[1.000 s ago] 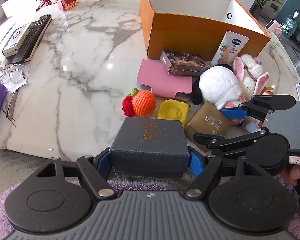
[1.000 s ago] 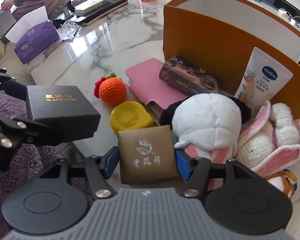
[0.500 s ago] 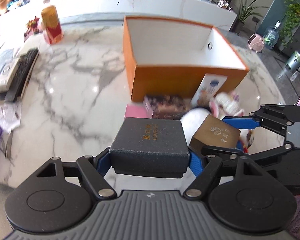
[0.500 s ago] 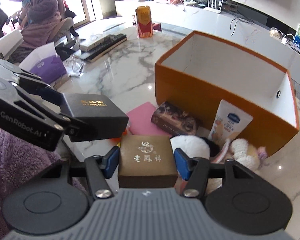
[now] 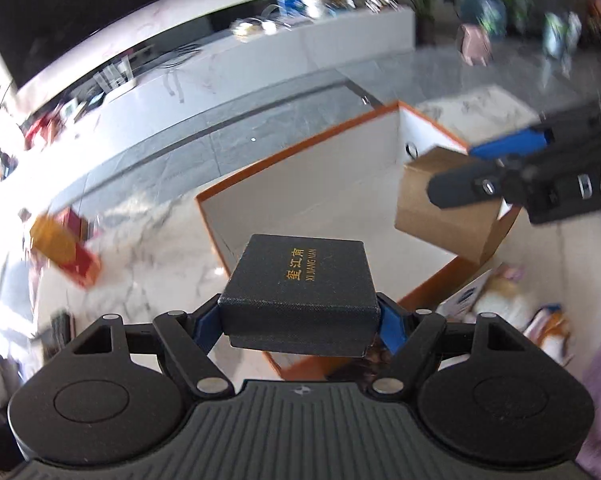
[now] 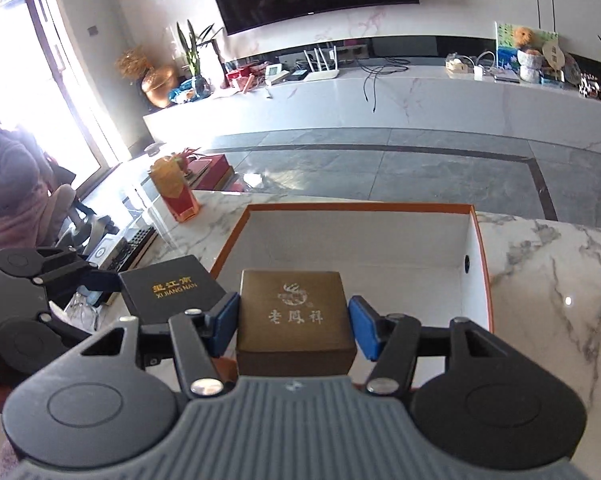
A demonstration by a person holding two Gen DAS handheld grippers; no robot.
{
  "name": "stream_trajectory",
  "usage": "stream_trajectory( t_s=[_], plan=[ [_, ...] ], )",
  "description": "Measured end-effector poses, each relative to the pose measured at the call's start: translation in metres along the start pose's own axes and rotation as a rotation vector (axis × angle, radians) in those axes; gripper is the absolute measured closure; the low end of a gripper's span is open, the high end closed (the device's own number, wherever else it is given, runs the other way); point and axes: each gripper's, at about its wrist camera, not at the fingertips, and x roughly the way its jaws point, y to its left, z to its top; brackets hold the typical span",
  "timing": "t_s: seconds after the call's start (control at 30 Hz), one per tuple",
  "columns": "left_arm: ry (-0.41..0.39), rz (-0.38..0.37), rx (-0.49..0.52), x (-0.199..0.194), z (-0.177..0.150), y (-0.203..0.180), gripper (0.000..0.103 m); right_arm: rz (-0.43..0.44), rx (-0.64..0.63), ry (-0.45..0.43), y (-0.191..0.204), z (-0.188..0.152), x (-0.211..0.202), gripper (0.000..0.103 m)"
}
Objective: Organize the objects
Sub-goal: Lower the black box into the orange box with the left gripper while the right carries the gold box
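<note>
My left gripper (image 5: 299,316) is shut on a black gift box (image 5: 300,282) with gold lettering, held in the air over the near left corner of the orange storage box (image 5: 340,184). My right gripper (image 6: 294,322) is shut on a brown gift box (image 6: 294,320) with a silver emblem, raised over the near wall of the orange storage box (image 6: 360,240), whose white inside shows nothing in it. In the left wrist view the brown gift box (image 5: 448,216) hangs at the right over the box's far end. In the right wrist view the black gift box (image 6: 170,290) sits at the left.
A red and gold carton (image 6: 174,194) stands on the marble table (image 6: 548,280) to the left of the storage box. A lotion tube (image 5: 466,298) and plush toys (image 5: 500,300) lie at the box's near side. A keyboard (image 6: 136,244) lies left; a person sits far left.
Both grippers rose from the table with their boxes and moved forward over the orange box. The left wrist rolled, tilting its view. The toys below dropped out of the right wrist view.
</note>
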Motion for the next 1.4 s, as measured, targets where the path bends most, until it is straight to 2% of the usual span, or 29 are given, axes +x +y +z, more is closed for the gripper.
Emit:
stream_trajectory(
  t_s=[0.07,0.2,0.3,0.4,0.53,0.7,1.0,1.13,1.27,1.33,1.4],
  plan=[
    [0.046,0.007,0.099,0.019,0.009,-0.005,0.013,0.012,0.056,0.024,-0.010,0.008,0.018,0.042],
    [0.170,-0.047,0.297,0.050,0.020,-0.019,0.013,0.027,0.160,0.059,-0.030,0.011,0.052,0.042],
    [0.256,-0.085,0.375,0.070,0.024,-0.027,0.013,0.035,0.199,0.082,-0.033,0.009,0.078,0.042],
    [0.338,-0.105,0.416,0.089,0.026,-0.031,0.013,0.046,0.222,0.116,-0.033,0.006,0.104,0.042],
    [0.448,-0.119,0.410,0.114,0.027,-0.026,0.013,0.025,0.216,0.163,-0.031,-0.003,0.129,0.042],
    [0.488,-0.128,0.406,0.130,0.026,-0.018,0.013,0.027,0.198,0.202,-0.029,-0.009,0.144,0.042],
    [0.447,-0.174,0.331,0.122,0.007,0.007,0.011,0.043,0.198,0.257,-0.013,-0.014,0.168,0.042],
    [0.366,-0.205,0.258,0.093,-0.006,0.030,0.011,0.050,0.211,0.277,-0.009,-0.018,0.175,0.042],
    [0.267,-0.255,0.121,0.058,-0.021,0.063,0.012,-0.004,0.217,0.264,-0.006,-0.018,0.175,0.042],
    [0.226,-0.255,0.012,0.050,-0.024,0.080,0.014,-0.059,0.195,0.237,-0.002,-0.015,0.173,0.042],
    [0.202,-0.257,-0.129,0.046,-0.044,0.100,0.018,-0.102,0.169,0.217,0.003,-0.009,0.174,0.042]
  ],
)
